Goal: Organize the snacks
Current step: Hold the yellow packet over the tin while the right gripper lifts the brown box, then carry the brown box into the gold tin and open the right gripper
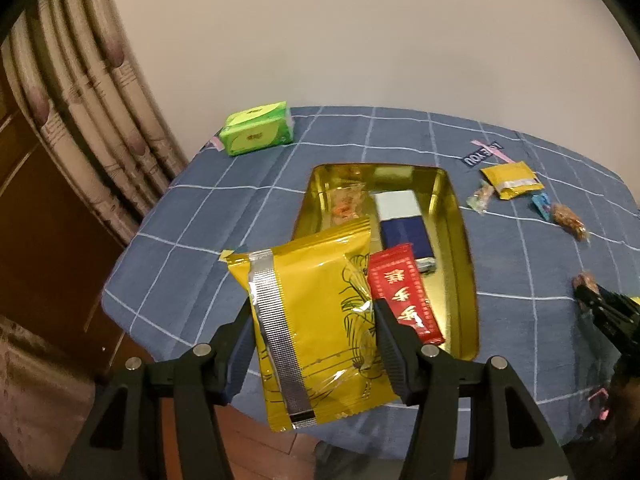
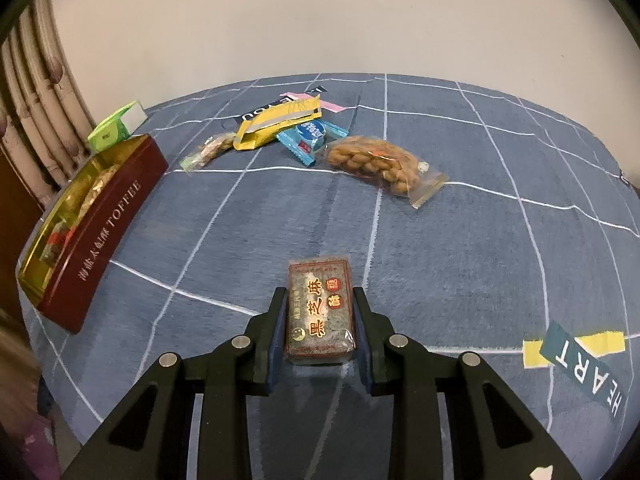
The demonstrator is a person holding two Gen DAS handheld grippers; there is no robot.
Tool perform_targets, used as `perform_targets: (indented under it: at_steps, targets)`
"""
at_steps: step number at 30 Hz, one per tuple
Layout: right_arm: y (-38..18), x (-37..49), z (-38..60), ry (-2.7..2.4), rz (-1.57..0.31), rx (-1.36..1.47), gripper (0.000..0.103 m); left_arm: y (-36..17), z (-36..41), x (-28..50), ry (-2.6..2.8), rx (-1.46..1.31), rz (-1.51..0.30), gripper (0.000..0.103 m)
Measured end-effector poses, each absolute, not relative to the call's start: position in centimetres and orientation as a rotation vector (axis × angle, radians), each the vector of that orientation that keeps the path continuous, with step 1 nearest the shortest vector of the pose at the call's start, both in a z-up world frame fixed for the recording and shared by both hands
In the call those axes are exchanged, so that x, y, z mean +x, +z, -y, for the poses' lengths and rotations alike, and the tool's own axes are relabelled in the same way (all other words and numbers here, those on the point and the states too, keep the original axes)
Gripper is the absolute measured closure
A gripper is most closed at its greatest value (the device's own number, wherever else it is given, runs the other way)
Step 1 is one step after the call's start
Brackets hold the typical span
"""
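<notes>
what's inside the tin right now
In the tin: a red packet, a blue-and-white pack and a clear-wrapped sweet. The yellow packet in the left gripper hides its near-left corner.

Blue tablecloth (image 2: 280,216) w/ thin white grid lines covers the whole table, used as landmark here. Green tissue pack (image 1: 258,128) sits on the cloth at its far-left corner, also seen in right wrist view at cloth's left edge. Printed "HEART" label (image 2: 580,360) w/ yellow bars on the cloth's near-right part. Another dark printed label w/ pink strip (image 1: 486,152) near cloth's far edge. Beige patterned curtain (image 1: 92,92) hangs beyond the cloth's left side, brown wood panel (image 1: 36,216) beside it. Plain pale wall (image 1: 340,32) behind the cloth's far edge
</notes>
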State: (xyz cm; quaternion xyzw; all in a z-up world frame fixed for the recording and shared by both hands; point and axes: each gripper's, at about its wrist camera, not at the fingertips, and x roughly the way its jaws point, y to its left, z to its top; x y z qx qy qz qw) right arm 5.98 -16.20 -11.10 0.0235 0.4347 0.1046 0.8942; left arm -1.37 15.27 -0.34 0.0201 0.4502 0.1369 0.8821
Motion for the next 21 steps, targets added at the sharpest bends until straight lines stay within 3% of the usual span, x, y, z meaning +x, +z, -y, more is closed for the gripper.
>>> perform_targets:
  at_steps: [11, 21]
  targets:
    - [-6.2, 5.1, 12.0, 0.346, -0.831, 0.102, 0.076, -0.5, -20.2, -1.4, 0.433, -0.074, -0.933, 0.046]
    - [-1.1, 6.3, 0.9, 0.614, -0.789, 0.08, 0.076, -0.5, -20.5, -1.4, 0.456, -0.048, -0.909, 0.046]
